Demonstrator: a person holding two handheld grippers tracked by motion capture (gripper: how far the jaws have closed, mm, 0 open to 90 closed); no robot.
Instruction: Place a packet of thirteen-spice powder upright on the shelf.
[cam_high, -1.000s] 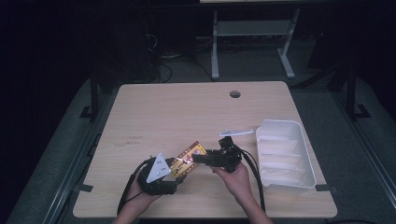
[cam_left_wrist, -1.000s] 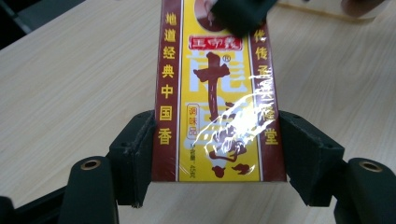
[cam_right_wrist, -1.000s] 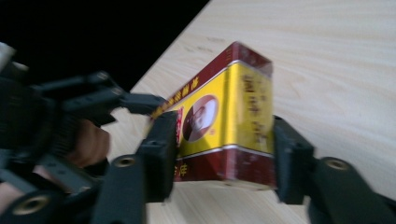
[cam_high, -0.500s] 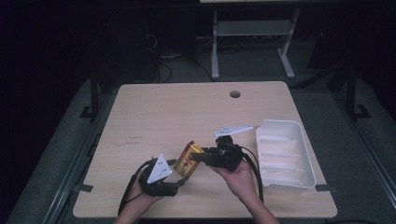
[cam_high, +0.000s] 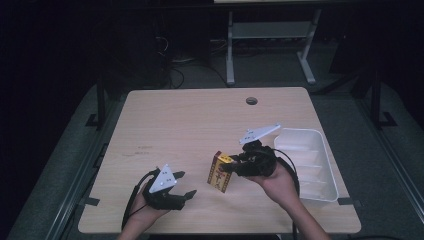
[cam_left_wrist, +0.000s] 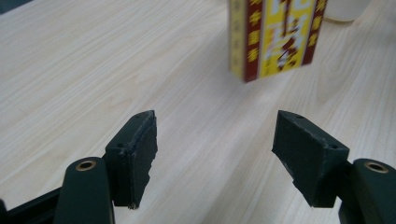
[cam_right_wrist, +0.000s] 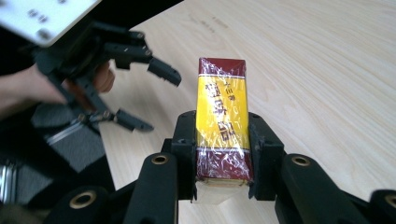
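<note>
A red and yellow box (cam_high: 220, 173) wrapped in clear film stands on end near the table's front middle, and my right gripper (cam_high: 231, 163) is shut on its upper end. The right gripper view has the box (cam_right_wrist: 220, 122) clamped between both black jaws. My left gripper (cam_high: 182, 184) rests to the box's left, near the front edge, open and holding nothing. Through the left gripper view, the box (cam_left_wrist: 275, 37) stands beyond the spread fingertips (cam_left_wrist: 135, 144), apart from them. That open left gripper (cam_right_wrist: 149, 95) also appears at upper left of the right gripper view.
A white plastic tray (cam_high: 320, 150) with dividers sits at the table's right edge, just behind my right hand. A round cable hole (cam_high: 251, 101) lies at the far middle of the wooden table (cam_high: 175, 120). A metal stand (cam_high: 270, 35) is on the floor beyond.
My left gripper has let go of the box and drawn back to the left, open. My right gripper has turned the box from lying tilted between both grippers to standing on end.
</note>
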